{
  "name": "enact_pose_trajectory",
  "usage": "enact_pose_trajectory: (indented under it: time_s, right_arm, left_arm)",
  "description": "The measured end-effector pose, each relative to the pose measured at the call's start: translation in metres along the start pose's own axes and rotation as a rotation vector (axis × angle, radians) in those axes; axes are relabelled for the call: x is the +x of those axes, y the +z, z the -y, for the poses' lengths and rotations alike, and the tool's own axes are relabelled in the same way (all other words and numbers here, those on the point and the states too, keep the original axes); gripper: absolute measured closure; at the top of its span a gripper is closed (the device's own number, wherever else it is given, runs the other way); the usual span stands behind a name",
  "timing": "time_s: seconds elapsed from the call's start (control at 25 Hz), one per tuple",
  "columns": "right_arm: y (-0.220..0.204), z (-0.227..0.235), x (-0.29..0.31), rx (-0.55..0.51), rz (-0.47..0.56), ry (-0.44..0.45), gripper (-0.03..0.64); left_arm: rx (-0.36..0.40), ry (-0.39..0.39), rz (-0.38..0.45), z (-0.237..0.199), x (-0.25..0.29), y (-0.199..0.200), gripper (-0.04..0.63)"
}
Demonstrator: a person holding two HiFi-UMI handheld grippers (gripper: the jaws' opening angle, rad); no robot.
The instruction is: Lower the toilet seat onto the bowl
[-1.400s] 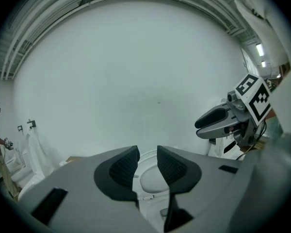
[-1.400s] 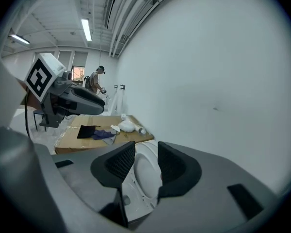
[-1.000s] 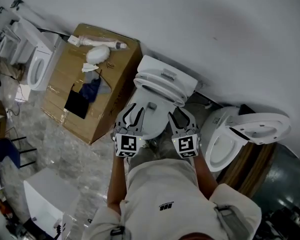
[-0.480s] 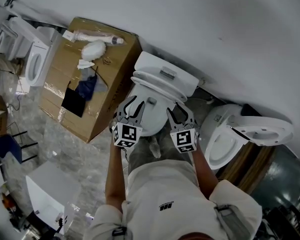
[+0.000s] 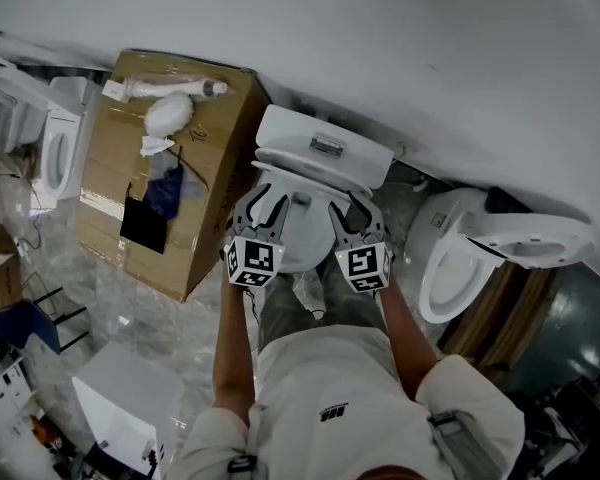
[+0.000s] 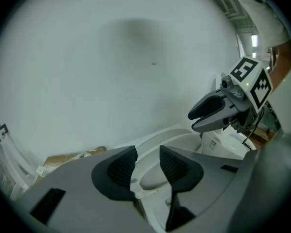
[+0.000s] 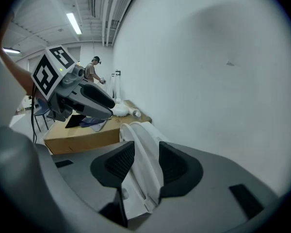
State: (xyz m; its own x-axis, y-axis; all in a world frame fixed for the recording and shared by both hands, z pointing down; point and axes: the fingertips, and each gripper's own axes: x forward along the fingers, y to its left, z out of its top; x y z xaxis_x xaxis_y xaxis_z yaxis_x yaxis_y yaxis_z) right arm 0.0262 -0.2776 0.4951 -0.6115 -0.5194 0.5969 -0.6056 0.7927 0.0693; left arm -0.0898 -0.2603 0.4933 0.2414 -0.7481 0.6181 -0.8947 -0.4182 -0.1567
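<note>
**Right tongs on the seat, left tongs parted**

The right tongs (image 7: 146, 164) are closed on the white seat (image 7: 144, 147), which runs edge-on and tilted between their pads. The left tongs (image 6: 147, 165) are beside them, towards the seat's other side. Their jaws have just been opening and stand narrowly apart, pressing on nothing. The bowl (image 6: 150, 178) shows through the gap, below and beyond their tips.

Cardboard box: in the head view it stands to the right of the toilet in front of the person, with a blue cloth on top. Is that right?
No. The head view shows the cardboard box to the left of the toilet in front of the person, not the right. The blue cloth does lie on top.
</note>
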Motion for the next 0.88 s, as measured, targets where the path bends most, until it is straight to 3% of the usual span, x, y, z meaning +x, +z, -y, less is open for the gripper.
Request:
enact_pose_trajectory:
  time_s: [0.24, 0.88]
  right_arm:
    - [-0.01, 0.004, 0.014, 0.069, -0.031, -0.069, 0.46]
    - [-0.035, 0.0, 0.048, 0.079, -0.124, -0.236, 0.46]
  left_arm:
    - [0.063, -0.08, 0.012, -0.004, 0.023, -0.004, 0.422]
    - [0.205, -0.281, 0.047, -0.009, 0.064, -0.029, 0.422]
